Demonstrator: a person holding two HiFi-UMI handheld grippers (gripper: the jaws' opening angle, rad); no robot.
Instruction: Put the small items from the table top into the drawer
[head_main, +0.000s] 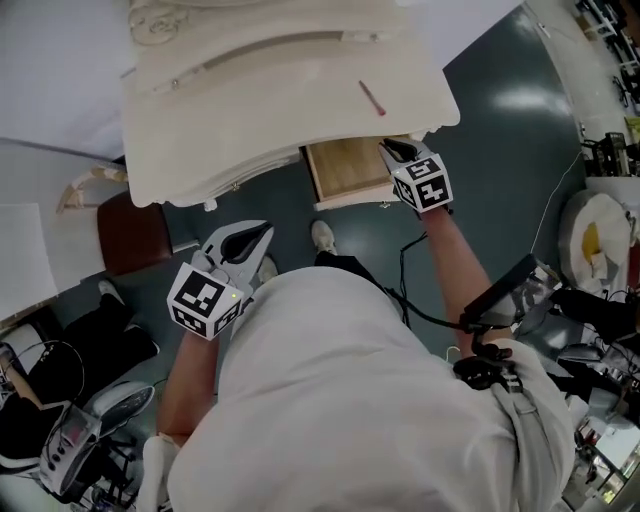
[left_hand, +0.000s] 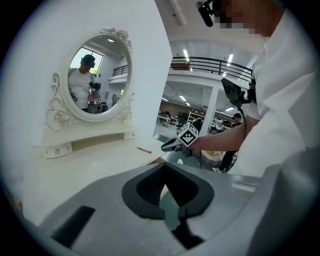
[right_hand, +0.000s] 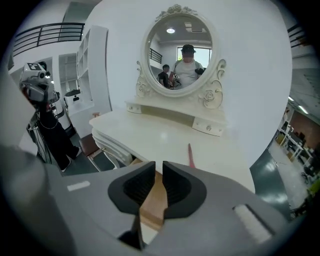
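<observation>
Pen (head_main: 372, 98) lies on the table (head_main: 280, 90) just beyond the right gripper (head_main: 392, 150), long axis running away from it; those jaws stand narrowly apart, empty. Left gripper (head_main: 262, 235), closed, sits farther.

drawer (head_main: 345, 170): pulled open, tabletop (head_main: 270, 90) overhanging | tabletop rear: mirror (right_hand: 180, 55)

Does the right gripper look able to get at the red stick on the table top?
Probably yes: the right gripper, jaws apart and empty, faces the red stick across bare table top.
</observation>
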